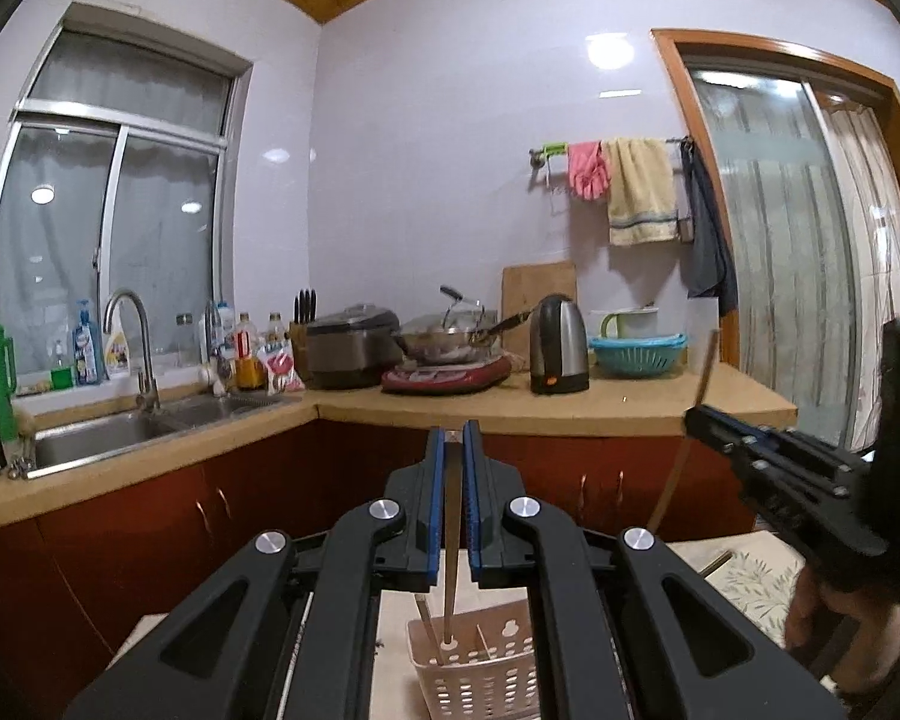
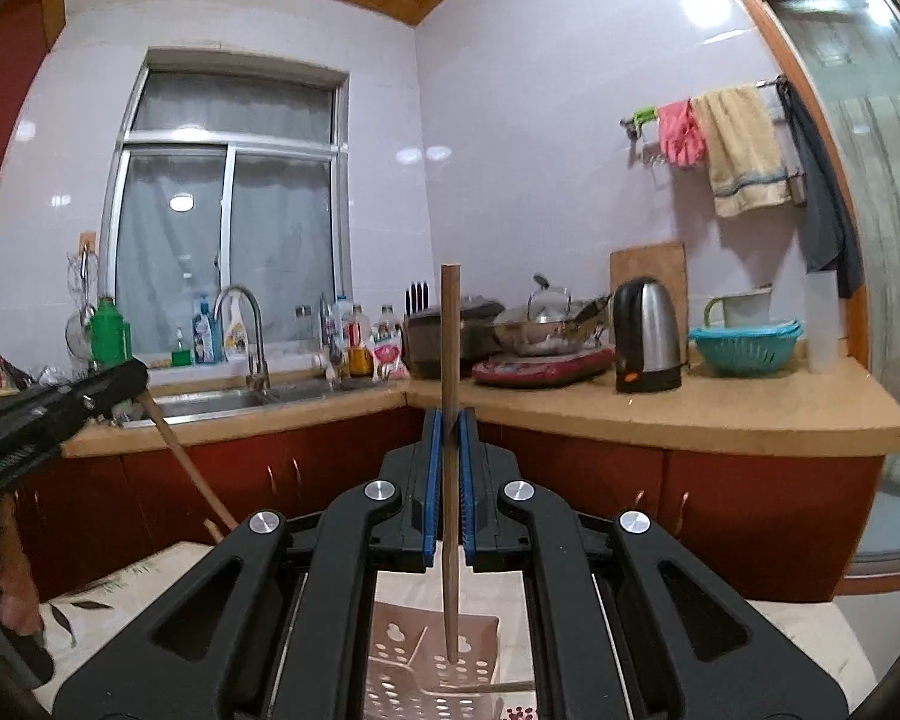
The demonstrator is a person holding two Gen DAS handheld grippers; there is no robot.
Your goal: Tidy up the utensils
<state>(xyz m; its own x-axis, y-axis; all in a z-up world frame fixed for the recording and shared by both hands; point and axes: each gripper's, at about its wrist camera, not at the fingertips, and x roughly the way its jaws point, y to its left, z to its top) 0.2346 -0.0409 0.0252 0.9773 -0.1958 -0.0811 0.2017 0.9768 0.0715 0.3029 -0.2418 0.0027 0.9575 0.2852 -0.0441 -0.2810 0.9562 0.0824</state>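
Observation:
My left gripper (image 1: 453, 441) is shut on a wooden chopstick (image 1: 451, 552) held upright, its lower tip inside a pale perforated utensil basket (image 1: 480, 669) below. My right gripper (image 2: 449, 423) is shut on another wooden chopstick (image 2: 450, 360), also upright, its tip over the same basket (image 2: 432, 666). In the left wrist view the right gripper (image 1: 699, 417) shows at the right with its chopstick (image 1: 684, 456). In the right wrist view the left gripper (image 2: 135, 378) shows at the left with its chopstick (image 2: 186, 462). A thin utensil (image 1: 427, 624) leans in the basket.
The basket stands on a table with a leaf-patterned cloth (image 1: 750, 582). Behind runs an L-shaped counter (image 1: 570, 405) with a sink (image 1: 102, 435), faucet (image 1: 135, 348), rice cooker (image 1: 351, 348), wok (image 1: 450, 339), kettle (image 1: 558, 351) and teal colander (image 1: 636, 354). Red cabinets (image 1: 150, 528) stand below.

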